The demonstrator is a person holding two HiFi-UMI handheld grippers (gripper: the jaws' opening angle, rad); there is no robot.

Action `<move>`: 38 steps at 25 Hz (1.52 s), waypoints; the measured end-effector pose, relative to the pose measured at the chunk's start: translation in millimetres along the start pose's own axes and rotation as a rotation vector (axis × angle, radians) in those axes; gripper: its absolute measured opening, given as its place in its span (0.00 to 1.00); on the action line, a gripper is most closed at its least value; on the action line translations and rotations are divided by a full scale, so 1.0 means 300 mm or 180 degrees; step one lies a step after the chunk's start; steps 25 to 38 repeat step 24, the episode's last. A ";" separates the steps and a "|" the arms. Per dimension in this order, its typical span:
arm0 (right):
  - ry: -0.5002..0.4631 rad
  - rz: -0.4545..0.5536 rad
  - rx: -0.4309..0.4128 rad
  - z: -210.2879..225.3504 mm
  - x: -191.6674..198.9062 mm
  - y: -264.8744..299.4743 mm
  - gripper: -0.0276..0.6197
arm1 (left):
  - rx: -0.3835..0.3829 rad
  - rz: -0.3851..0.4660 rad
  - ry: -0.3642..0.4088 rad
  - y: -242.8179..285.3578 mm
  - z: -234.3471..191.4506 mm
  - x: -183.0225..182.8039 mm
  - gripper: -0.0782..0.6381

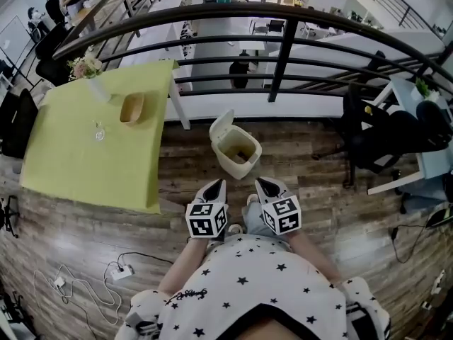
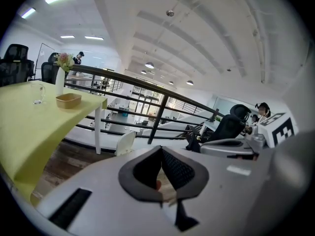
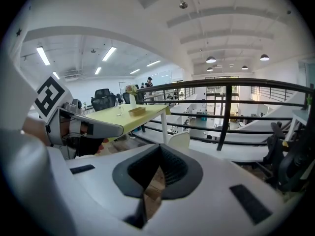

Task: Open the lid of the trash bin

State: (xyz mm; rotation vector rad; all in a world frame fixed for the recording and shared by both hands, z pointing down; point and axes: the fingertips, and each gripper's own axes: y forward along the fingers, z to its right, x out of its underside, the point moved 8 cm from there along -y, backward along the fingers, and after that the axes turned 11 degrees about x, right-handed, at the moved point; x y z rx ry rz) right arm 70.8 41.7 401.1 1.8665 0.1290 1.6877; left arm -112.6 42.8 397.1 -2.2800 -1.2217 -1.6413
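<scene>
A small cream trash bin (image 1: 239,154) stands on the wooden floor in front of me, near the railing. Its lid (image 1: 221,125) is tipped up and back, and the inside shows. Both grippers hang close to my body, short of the bin and apart from it. My left gripper (image 1: 218,184) points at the bin's left side and is shut with nothing in it. My right gripper (image 1: 260,183) sits beside it, also shut and empty. The raised lid (image 2: 125,143) peeks over the left gripper (image 2: 161,148), and the lid (image 3: 179,141) likewise rises above the right gripper (image 3: 158,147).
A yellow-green table (image 1: 78,161) stands to the left with a wooden bowl (image 1: 132,108), a glass (image 1: 100,129) and a vase of flowers (image 1: 89,71). A black railing (image 1: 283,48) runs behind the bin. A black office chair (image 1: 382,144) is at the right; cables and a power strip (image 1: 119,270) lie on the floor at lower left.
</scene>
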 end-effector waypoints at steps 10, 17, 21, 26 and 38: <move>0.0004 0.0059 -0.0056 -0.014 -0.021 0.013 0.03 | 0.0014 -0.0026 -0.0032 0.009 -0.018 -0.004 0.13; 0.0027 0.0066 -0.0071 -0.014 -0.025 0.027 0.03 | 0.0027 -0.0035 -0.0032 0.021 -0.027 -0.005 0.13; 0.0033 0.0063 -0.0058 -0.012 -0.029 0.033 0.03 | 0.0016 -0.0027 -0.0043 0.021 -0.037 -0.006 0.13; 0.0037 0.0079 -0.0056 -0.011 -0.032 0.038 0.03 | 0.0012 -0.0016 -0.0046 0.020 -0.043 -0.008 0.13; 0.0037 0.0079 -0.0056 -0.011 -0.032 0.038 0.03 | 0.0012 -0.0016 -0.0046 0.020 -0.043 -0.008 0.13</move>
